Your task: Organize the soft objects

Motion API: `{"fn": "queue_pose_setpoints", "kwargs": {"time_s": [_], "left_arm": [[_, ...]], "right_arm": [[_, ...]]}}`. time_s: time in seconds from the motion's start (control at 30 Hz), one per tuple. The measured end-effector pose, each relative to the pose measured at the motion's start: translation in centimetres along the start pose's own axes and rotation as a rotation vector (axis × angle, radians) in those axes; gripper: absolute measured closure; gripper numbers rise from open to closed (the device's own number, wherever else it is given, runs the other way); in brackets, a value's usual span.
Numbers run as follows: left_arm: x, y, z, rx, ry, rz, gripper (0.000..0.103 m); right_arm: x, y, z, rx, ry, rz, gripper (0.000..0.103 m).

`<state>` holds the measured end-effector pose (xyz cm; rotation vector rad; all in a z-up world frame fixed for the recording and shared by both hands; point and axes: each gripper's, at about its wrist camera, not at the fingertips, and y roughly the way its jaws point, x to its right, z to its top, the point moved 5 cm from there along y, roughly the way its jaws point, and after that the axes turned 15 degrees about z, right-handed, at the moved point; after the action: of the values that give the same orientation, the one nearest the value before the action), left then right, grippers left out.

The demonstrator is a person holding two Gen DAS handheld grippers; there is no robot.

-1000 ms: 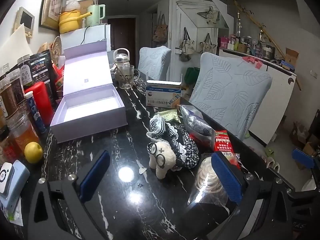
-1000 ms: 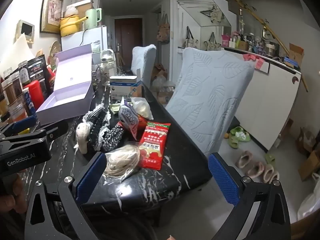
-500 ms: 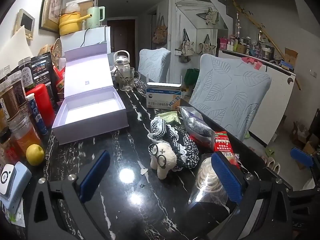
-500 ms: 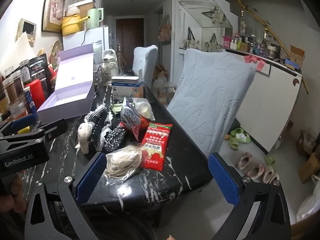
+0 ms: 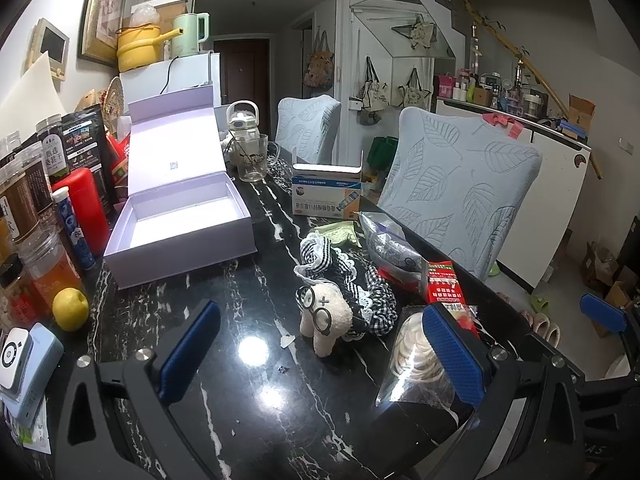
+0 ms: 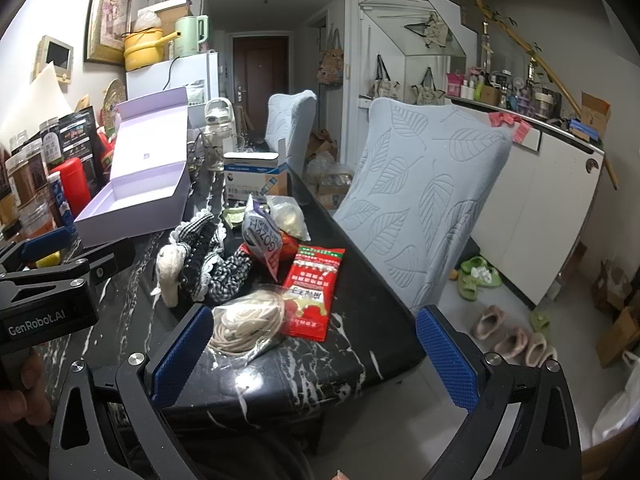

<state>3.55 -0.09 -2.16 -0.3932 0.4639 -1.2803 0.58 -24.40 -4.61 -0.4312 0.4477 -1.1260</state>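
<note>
A cream plush sheep with round glasses [image 5: 326, 314] stands on the black marble table [image 5: 256, 392], leaning against black-and-white checked frilly cloth [image 5: 360, 292]. Both show in the right wrist view, the sheep [image 6: 170, 270] left of the cloth [image 6: 216, 256]. An open, empty lilac box [image 5: 180, 216] sits at the back left; it also shows in the right wrist view [image 6: 136, 196]. My left gripper [image 5: 320, 356] is open, held just short of the sheep. My right gripper [image 6: 312, 356] is open above the table's near corner, in front of a clear bag of cream cord [image 6: 244, 324].
Snack packets [image 6: 316, 288] and a foil bag [image 6: 262, 240] lie right of the cloth. A carton [image 5: 326, 194], a glass [image 5: 252, 160], jars, a red bottle [image 5: 86, 208] and a lemon [image 5: 71, 309] crowd the back and left. A leaf-pattern chair [image 6: 424, 204] stands by the right edge.
Both grippers have drifted slightly forward and the views shifted a little. Nothing on the table moved; both grippers stayed open.
</note>
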Motion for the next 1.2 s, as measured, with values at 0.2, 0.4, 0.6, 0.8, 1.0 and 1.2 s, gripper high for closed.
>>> {"fn": "queue_pose_setpoints", "kwargs": {"time_s": [0.2,0.4,0.6,0.8,1.0,1.2], "left_arm": [[0.03,0.07,-0.13,0.000,0.000,0.001,0.000],[0.04,0.08,-0.19,0.000,0.000,0.001,0.000],[-0.11,0.18,-0.51,-0.004,-0.005,-0.001,0.000],[-0.14,0.17,-0.61,-0.004,-0.004,-0.002,0.000],[-0.14,0.18,-0.55,-0.004,-0.005,-0.001,0.000],[-0.18,0.21,-0.59,-0.005,-0.004,-0.001,0.000]], "right_arm": [[-0.04,0.19,0.03,0.000,-0.005,0.003,0.000],[-0.13,0.10,-0.10,0.000,-0.010,0.004,0.000],[-0.31,0.16,-0.15,-0.005,-0.016,0.006,0.000],[-0.45,0.26,-0.19,-0.007,-0.020,0.007,0.000],[-0.47,0.27,-0.18,-0.007,-0.020,0.007,0.000],[-0.48,0.28,-0.18,-0.007,-0.020,0.007,0.000]]}}
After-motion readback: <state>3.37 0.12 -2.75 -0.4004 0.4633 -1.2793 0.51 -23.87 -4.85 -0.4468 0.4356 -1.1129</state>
